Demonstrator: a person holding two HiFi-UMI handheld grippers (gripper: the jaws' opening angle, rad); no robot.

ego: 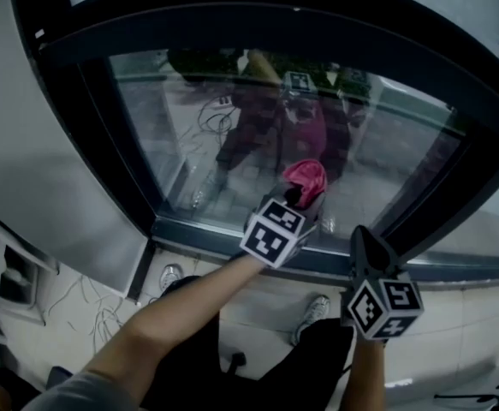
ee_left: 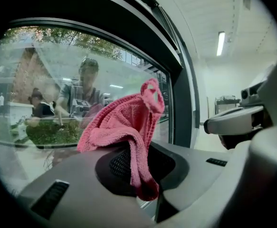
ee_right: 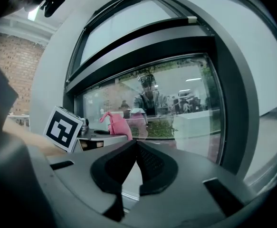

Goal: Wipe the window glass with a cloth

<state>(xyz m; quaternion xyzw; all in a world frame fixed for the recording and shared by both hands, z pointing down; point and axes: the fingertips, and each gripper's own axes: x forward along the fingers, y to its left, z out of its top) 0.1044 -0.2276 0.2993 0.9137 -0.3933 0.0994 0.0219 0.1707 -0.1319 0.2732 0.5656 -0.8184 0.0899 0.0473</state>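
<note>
A pink cloth (ego: 306, 180) is pinched in my left gripper (ego: 299, 197), which is shut on it and holds it up at the lower middle of the window glass (ego: 232, 135). In the left gripper view the cloth (ee_left: 124, 122) bunches above the jaws and one end hangs down between them; whether it touches the glass (ee_left: 57, 80) I cannot tell. My right gripper (ego: 362, 240) hangs lower right, by the bottom frame, shut with nothing in it. In the right gripper view its jaws (ee_right: 136, 148) meet, with the cloth (ee_right: 114, 123) to the left before the glass (ee_right: 176, 99).
A thick dark window frame (ego: 223, 229) surrounds the pane, with a dark post (ego: 420, 204) at its right side. A white wall (ego: 26, 169) lies to the left. The person's shoes (ego: 316, 311) and loose cables (ego: 95, 315) are on the floor below. The glass reflects the person.
</note>
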